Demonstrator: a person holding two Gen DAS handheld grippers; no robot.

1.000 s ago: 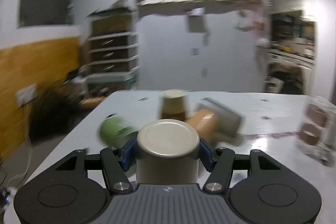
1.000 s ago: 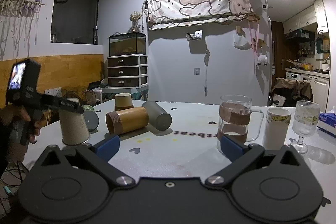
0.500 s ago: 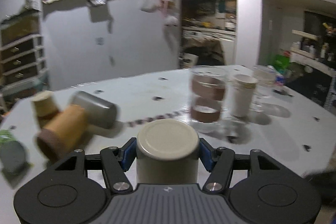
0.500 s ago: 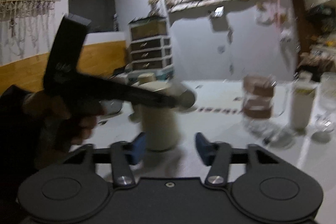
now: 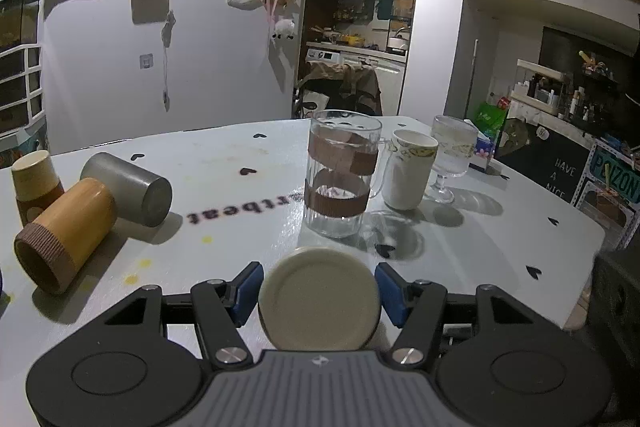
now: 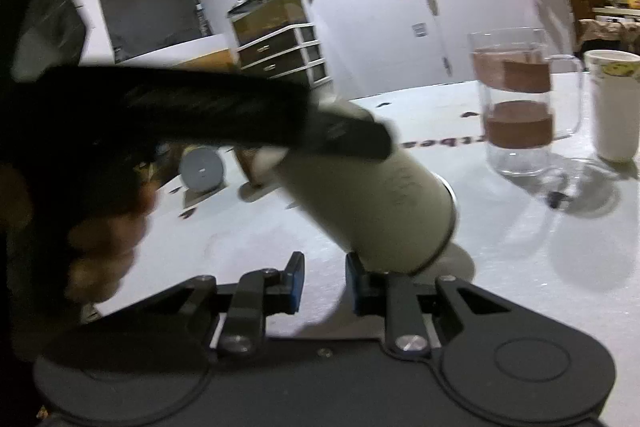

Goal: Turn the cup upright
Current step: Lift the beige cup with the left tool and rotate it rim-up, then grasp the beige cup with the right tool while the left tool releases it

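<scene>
My left gripper (image 5: pixel 318 291) is shut on a cream cup (image 5: pixel 319 298), whose flat base faces the left wrist camera. In the right wrist view the same cup (image 6: pixel 384 203) hangs tilted above the white table (image 6: pixel 256 235), mouth down and to the right, held by the left gripper's black body (image 6: pixel 208 115). My right gripper (image 6: pixel 322 281) is empty, its jaws narrowed to a small gap, just below and left of the cup's mouth.
A bamboo cup (image 5: pixel 66 231) and a grey cup (image 5: pixel 128 187) lie on their sides at the left, beside an upside-down paper cup (image 5: pixel 34 181). A glass mug (image 5: pixel 340 175), a white paper cup (image 5: pixel 410 169) and a stemmed glass (image 5: pixel 452 155) stand upright at the right.
The left gripper swung right with the cream cup and tilted it off vertical. The right gripper's jaws narrowed and it moved in under the cup.
</scene>
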